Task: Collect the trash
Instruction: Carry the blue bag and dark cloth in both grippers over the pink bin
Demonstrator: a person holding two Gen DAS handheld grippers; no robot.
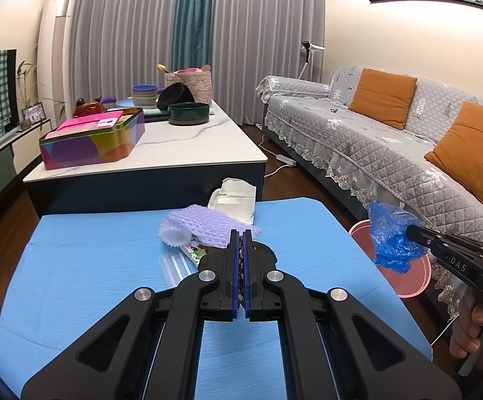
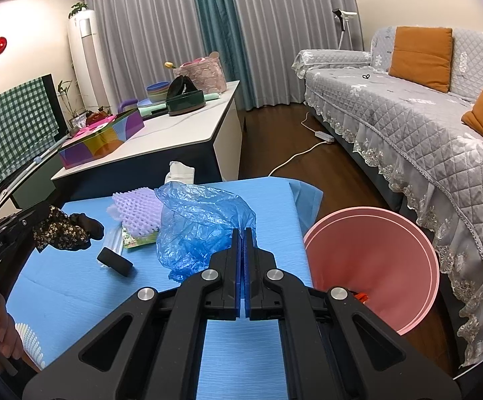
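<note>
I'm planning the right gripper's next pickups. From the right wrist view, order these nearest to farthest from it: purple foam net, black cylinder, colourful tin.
1. black cylinder, on the mat, left of the right gripper.
2. purple foam net, further back-left.
3. colourful tin, on the far marble table.

This is a living room in a home. A long gray sofa with orange pillows sits at the right, and tall curtains hang at the back.

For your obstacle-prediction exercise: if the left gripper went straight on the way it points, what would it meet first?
Probably the purple foam net just ahead of the left gripper, which is shut on dark floral fabric; depth is unclear.
</note>
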